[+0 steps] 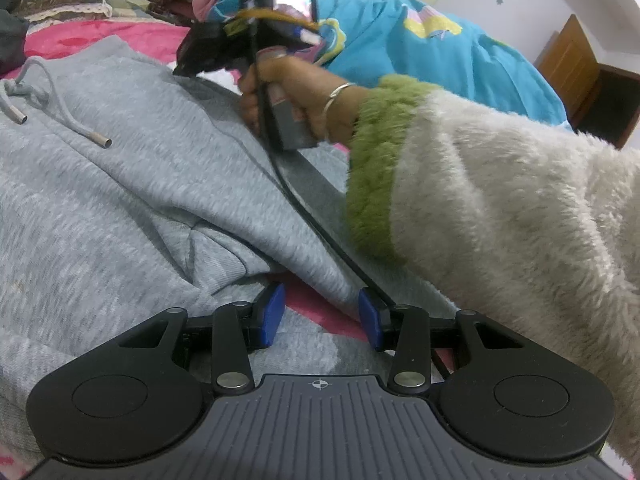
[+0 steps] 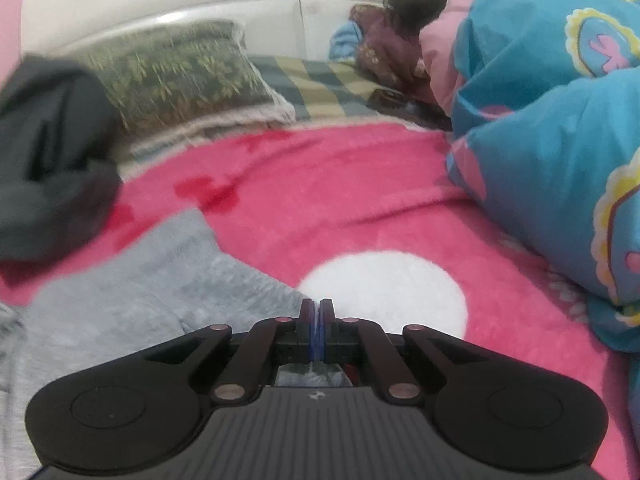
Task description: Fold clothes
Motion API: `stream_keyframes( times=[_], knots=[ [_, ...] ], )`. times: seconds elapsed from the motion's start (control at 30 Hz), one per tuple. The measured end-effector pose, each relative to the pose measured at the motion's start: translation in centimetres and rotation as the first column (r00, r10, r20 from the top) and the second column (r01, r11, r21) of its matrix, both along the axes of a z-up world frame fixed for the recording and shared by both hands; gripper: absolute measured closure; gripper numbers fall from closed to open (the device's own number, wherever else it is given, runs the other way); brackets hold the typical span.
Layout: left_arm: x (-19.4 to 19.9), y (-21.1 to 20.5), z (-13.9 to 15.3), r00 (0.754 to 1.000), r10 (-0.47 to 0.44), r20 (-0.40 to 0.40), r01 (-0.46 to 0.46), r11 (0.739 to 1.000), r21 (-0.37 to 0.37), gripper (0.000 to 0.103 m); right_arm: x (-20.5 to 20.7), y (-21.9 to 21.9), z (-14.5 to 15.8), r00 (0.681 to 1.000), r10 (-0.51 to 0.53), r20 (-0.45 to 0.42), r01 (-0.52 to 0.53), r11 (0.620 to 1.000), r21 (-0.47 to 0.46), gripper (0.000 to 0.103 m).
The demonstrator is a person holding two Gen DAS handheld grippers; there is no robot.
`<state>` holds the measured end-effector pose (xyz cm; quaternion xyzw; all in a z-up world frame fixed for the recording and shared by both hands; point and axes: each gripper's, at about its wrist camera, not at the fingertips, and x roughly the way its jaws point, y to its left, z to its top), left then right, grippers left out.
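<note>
**Grey sweatpants on the pink bed, both hand-held grippers at the cloth**

The grey sweatpants (image 1: 132, 168) lie on the pink blanket (image 2: 320, 200) of the bed, with the waist and its drawstring (image 1: 60, 120) at the upper left of the left wrist view and the long axis running from there toward the lower right. The cloth is soft, fleecy knit; the cord ends are small metal tubes. The left hand-held gripper (image 1: 322, 314) has its blue pads spread, a fold of the grey cloth between them. The right hand-held gripper (image 2: 317, 326) is pressed together at the cloth edge; whether it pinches fabric, I cannot tell. The right hand (image 1: 304, 96), in a fluffy cream sleeve (image 1: 500, 208) with green cuff, grips its handle, pointing away and down.
</note>
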<state>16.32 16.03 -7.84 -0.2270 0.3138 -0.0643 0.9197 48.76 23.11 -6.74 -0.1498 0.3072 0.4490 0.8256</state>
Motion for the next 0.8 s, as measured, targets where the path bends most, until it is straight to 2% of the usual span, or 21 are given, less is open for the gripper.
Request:
stream_keyframes(
  times=[0.1,0.2,0.27,0.43,0.6,0.7,0.8],
  knots=[
    [-0.1,-0.2,0.1,1.000,-0.001,0.003,0.001,1.000,0.010,0.062,0.0,0.0,0.2,0.999,-0.035,-0.001,0.035,0.999,0.000,0.101],
    [-0.3,-0.2,0.1,1.000,-0.002,0.008,0.002,1.000,0.020,0.062,-0.4,-1.3,2.1,0.996,-0.088,0.033,0.088,0.996,-0.006,0.097],
    [-0.4,-0.3,0.2,1.000,-0.002,0.011,0.002,1.000,0.028,0.062,-0.3,-3.8,4.1,0.990,-0.133,0.036,0.133,0.991,0.014,0.097],
    [-0.5,-0.6,0.5,1.000,0.001,0.016,-0.002,0.999,0.045,0.062,-1.8,-13.1,9.7,0.971,-0.225,0.077,0.223,0.974,0.034,0.097],
    [-0.9,-0.7,1.0,1.000,0.012,0.021,-0.013,0.999,0.043,0.062,-6.2,-24.5,14.3,0.940,-0.327,0.100,0.325,0.945,0.033,0.093],
    [-1.1,-0.8,1.1,0.999,0.026,0.021,-0.027,0.999,0.047,0.062,-9.9,-31.2,16.0,0.913,-0.397,0.098,0.395,0.918,0.037,0.090],
    [-1.3,-1.0,1.3,0.999,0.043,0.021,-0.044,0.997,0.059,0.062,-13.5,-36.6,16.3,0.884,-0.462,0.075,0.461,0.887,0.023,0.088]
  ],
)
